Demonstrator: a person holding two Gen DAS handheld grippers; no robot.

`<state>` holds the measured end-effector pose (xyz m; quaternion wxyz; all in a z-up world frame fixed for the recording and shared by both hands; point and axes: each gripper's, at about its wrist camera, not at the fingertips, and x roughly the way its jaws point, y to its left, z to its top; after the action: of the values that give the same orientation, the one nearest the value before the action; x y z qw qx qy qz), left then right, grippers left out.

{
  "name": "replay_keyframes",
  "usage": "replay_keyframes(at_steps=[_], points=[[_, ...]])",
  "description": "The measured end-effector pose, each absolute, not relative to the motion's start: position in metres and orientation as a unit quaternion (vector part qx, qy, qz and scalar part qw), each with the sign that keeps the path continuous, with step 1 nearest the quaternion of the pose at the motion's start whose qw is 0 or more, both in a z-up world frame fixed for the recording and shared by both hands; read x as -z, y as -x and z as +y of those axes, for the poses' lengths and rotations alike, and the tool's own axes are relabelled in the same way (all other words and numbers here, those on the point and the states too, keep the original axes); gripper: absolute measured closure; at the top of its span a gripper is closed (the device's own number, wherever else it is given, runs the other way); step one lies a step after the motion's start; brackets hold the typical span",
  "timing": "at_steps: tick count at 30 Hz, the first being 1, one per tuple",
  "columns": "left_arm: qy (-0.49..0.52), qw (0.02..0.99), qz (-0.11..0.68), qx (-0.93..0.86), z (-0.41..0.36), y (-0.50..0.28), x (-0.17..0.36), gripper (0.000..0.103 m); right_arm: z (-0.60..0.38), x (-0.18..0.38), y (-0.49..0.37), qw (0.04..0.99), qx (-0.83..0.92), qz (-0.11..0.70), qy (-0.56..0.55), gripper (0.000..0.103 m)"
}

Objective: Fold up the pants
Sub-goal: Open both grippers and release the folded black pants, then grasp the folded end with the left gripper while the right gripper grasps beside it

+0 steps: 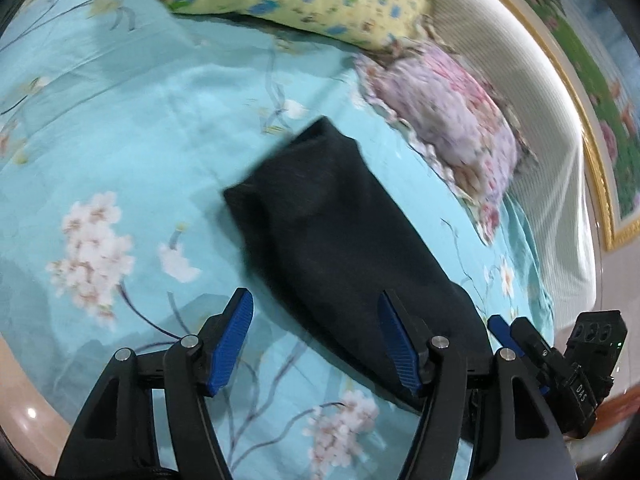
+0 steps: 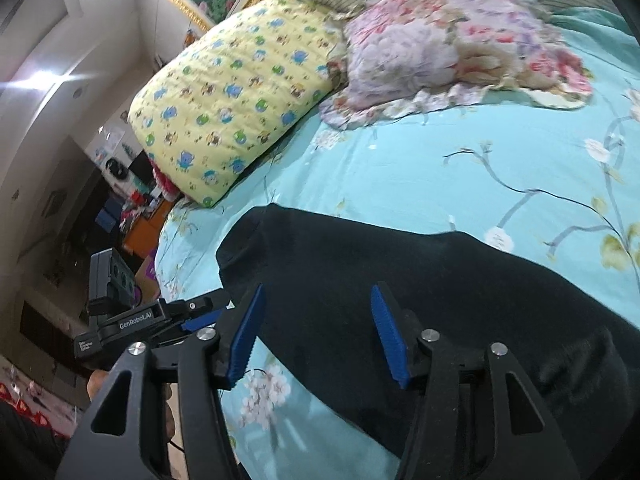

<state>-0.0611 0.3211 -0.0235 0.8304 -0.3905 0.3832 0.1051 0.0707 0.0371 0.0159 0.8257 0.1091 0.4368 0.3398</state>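
Dark navy pants [image 1: 340, 232] lie flat on a turquoise floral bedsheet [image 1: 140, 140], folded into a long strip. In the right wrist view the pants [image 2: 400, 280] stretch from the middle to the lower right. My left gripper [image 1: 316, 336] is open and empty, hovering above the near end of the pants. My right gripper [image 2: 318, 332] is open and empty above the pants' left part. The right gripper also shows in the left wrist view [image 1: 560, 344] at the lower right, and the left gripper shows in the right wrist view [image 2: 160, 316] at the left.
A yellow cartoon-print pillow [image 2: 232, 108] and a pink floral pillow [image 2: 452, 44] lie at the head of the bed. A striped headboard [image 1: 532, 140] stands behind them. The bed's edge [image 2: 168, 248] drops to a cluttered floor on the left.
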Motion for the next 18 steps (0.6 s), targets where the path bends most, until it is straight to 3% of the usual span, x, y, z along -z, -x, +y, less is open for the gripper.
replay_keyframes(at_steps=[18], points=[[0.416, 0.81, 0.396, -0.118, 0.35, 0.039, 0.047, 0.034, 0.134, -0.007, -0.143, 0.785, -0.41, 0.465, -0.006, 0.045]])
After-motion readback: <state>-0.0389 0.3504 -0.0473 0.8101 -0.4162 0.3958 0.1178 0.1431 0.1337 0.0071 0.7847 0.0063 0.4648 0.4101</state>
